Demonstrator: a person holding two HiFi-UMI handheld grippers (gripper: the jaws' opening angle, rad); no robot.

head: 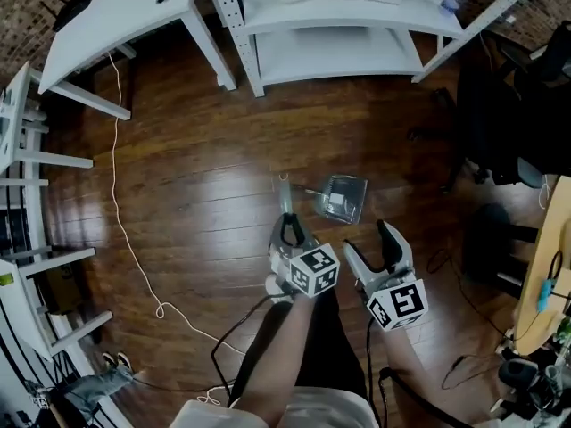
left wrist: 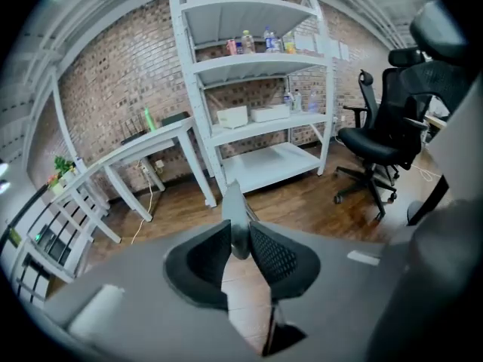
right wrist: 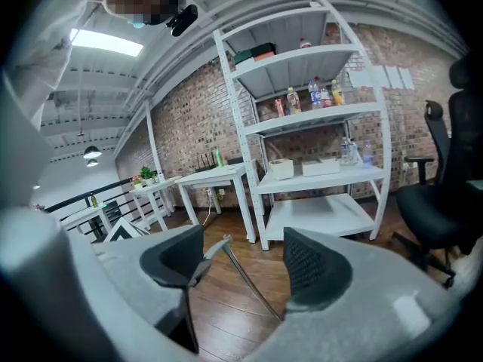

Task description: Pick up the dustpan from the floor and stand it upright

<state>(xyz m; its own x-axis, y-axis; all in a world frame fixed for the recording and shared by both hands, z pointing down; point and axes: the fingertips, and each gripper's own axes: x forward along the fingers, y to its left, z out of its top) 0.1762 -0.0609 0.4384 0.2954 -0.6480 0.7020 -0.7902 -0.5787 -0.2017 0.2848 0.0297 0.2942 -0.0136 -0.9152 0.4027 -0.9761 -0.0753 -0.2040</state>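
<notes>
1. Landmark: the white shelf rack (head: 339, 56). It stands at the far edge of the wooden floor (head: 196, 203), and every place below is given relative to it.
2. Task object: the dustpan (head: 342, 196) lies in front of the shelf rack, on the person's side of it. Its pan sits towards the rack, and its handle (head: 285, 196) is turned back towards the person. Whether the pan has left the floor cannot be told.
3. Left gripper (head: 287, 218): on the near side of the dustpan from the rack. Its jaws are pressed together on the flat grey handle (left wrist: 234, 211), whose tip stands up between and above the two pads.
4. Right gripper (head: 368, 239): beside the left one and equally far back from the rack. Its jaws are spread with nothing pinched. Its own view shows only the dustpan's wire stem (right wrist: 249, 281) and the floor through the gap.
5. Step in hand (judged): the pick-up is done, and the dustpan is being raised by its handle.
6. Next move (judged): swing the handle to vertical so the pan hangs squarely below it. Lower until the pan's base rests flat in front of the rack. Release only once it balances. The free right gripper could steady the stem.
</notes>
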